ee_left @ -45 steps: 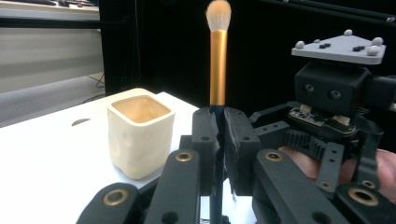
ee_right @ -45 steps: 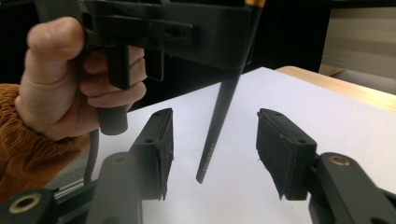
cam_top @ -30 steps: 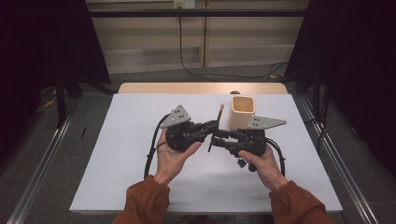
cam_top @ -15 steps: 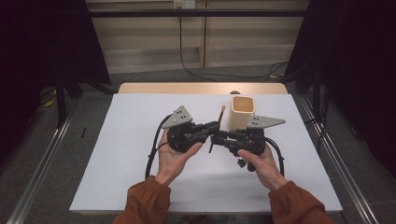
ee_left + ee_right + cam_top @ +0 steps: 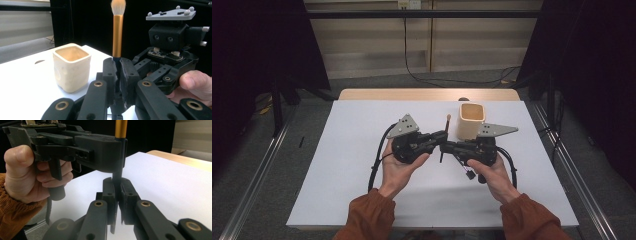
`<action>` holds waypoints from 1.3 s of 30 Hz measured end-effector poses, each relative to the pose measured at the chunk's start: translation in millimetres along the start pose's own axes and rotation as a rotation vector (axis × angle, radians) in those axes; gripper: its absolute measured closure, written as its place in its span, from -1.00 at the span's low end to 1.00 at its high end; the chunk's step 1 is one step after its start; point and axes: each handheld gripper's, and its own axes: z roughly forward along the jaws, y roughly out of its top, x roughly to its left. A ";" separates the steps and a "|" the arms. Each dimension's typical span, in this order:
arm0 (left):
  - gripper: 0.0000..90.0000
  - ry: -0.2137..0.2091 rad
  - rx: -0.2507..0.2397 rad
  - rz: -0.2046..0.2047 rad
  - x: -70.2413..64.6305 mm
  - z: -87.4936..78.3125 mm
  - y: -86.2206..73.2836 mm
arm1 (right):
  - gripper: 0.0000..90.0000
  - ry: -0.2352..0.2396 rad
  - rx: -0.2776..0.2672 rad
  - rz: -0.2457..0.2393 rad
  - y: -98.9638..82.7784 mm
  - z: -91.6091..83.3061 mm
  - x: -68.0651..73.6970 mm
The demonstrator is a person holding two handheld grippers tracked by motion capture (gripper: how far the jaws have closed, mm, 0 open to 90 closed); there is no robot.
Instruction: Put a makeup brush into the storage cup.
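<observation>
Closing over the last second, the right gripper (image 5: 450,146) now has its jaws clamped on the dark lower handle of the makeup brush (image 5: 117,32), just below the spot where the left gripper (image 5: 440,136) is already pinching it; neither hand has shifted across the table. Both pairs of jaws are together on the same thin handle, seen in the left gripper view (image 5: 117,75) and the right gripper view (image 5: 116,195).

The brush stands upright above the middle of the white sheet (image 5: 337,175), bristles up, with the gold ferrule rising at twelve o'clock from the left gripper's jaws.

The step looks like a handover between the two grippers. To do it well, I would check the right grip is firm and square on the handle before the left lets go, and open the left slowly so the thin stick does not pivot or slip. Keeping the brush vertical should make any later drop into the cup easier.

The cream cup (image 5: 471,120) sits on the sheet at about one o'clock from the brush, close but apart from it, upright with its square mouth open. Its inside, as far as the high view and the left gripper view (image 5: 71,67) show, holds nothing.
</observation>
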 end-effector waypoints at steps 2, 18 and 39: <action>0.85 -0.002 0.000 -0.003 0.3 0.1 -0.7 | 0.86 -0.009 0.005 -0.003 0.3 0.1 0.5; 0.41 0.008 -0.032 -0.029 3.5 -1.4 -0.8 | 0.86 -0.036 0.015 -0.004 0.2 -3.2 -2.1; -0.90 0.044 -0.047 -0.045 7.6 -11.3 -0.3 | 0.86 -0.060 0.014 -0.017 -0.5 -9.1 -4.2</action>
